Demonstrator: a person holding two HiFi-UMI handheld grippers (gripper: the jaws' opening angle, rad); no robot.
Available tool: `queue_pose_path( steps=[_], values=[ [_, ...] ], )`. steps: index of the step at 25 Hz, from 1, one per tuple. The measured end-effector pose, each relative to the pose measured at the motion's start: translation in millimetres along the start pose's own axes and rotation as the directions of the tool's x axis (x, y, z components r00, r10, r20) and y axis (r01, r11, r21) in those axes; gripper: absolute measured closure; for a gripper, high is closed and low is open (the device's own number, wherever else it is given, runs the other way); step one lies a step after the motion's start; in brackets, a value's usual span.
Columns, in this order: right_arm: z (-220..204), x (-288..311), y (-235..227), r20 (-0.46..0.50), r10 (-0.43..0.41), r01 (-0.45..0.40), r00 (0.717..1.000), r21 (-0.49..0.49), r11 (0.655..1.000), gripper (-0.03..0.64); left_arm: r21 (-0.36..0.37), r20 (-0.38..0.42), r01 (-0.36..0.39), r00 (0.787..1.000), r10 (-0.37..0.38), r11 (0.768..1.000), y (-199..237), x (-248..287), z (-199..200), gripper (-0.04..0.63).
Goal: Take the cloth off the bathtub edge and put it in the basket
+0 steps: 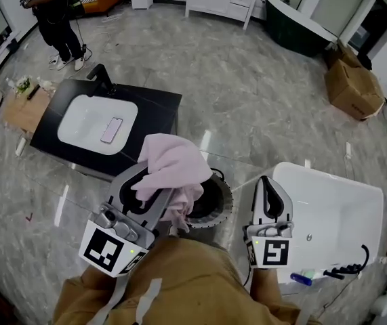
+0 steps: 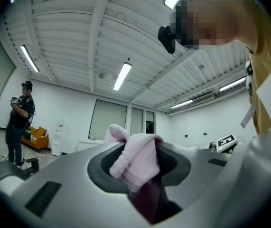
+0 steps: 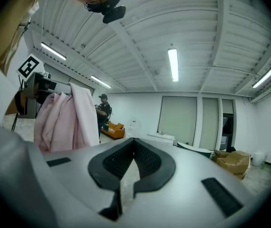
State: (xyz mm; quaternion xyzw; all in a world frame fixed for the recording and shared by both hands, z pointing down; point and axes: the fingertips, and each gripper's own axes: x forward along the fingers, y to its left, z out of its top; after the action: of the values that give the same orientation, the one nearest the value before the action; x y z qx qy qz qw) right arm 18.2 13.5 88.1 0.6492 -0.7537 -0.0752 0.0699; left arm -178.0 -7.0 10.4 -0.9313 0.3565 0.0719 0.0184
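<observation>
Left gripper: your left gripper [image 1: 144, 185] has its jaws clamped on the pink cloth [image 1: 173, 164]. The left gripper view shows a fold of the fabric bunched between the pads, rising above them and trailing down in the gap.
Cloth position: held in the air, clear of the white bathtub [image 1: 356, 188]. In the head view it covers the near-left part of the basket [image 1: 223, 198]. Its bulk stands above your jaw tips and one end hangs down beside the left jaw (whether that end touches the basket rim cannot be told).
Right gripper: your right gripper [image 1: 268, 185] has its jaws together with nothing between them. The right gripper view shows the dark ribbed pads meeting at the tips.
Right gripper position: over the bathtub's near-left corner, just right of the basket and apart from the cloth.
Basket: dark and round, on the floor between the bathtub and the black vanity counter [image 1: 156, 110], directly ahead of you.
Vanity: a white basin [image 1: 85, 117] is set in the counter, with a phone [image 1: 111, 130] lying in it.
Bystander: a person [image 1: 54, 19] in dark clothing stands beyond the vanity, well apart from your work.
Other items: a cardboard box [image 1: 352, 87] sits on the marble floor at the far right.
</observation>
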Motion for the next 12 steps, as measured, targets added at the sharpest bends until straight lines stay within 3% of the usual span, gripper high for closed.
queue_pose_path(
  steps=[5, 12],
  values=[
    [-9.4, 6.9, 2.1, -0.044, 0.004, -0.004, 0.999, 0.003, 1.000, 0.612, -0.036, -0.004, 0.027, 1.000, -0.027, 0.999, 4.8, 12.3, -6.6, 0.468],
    [-10.9, 26.9, -13.4, -0.034, 0.052, -0.052, 0.998, 0.012, 0.999, 0.612, -0.046, -0.013, -0.021, 1.000, 0.020, 0.999, 5.5, 28.5, -6.4, 0.468]
  ],
)
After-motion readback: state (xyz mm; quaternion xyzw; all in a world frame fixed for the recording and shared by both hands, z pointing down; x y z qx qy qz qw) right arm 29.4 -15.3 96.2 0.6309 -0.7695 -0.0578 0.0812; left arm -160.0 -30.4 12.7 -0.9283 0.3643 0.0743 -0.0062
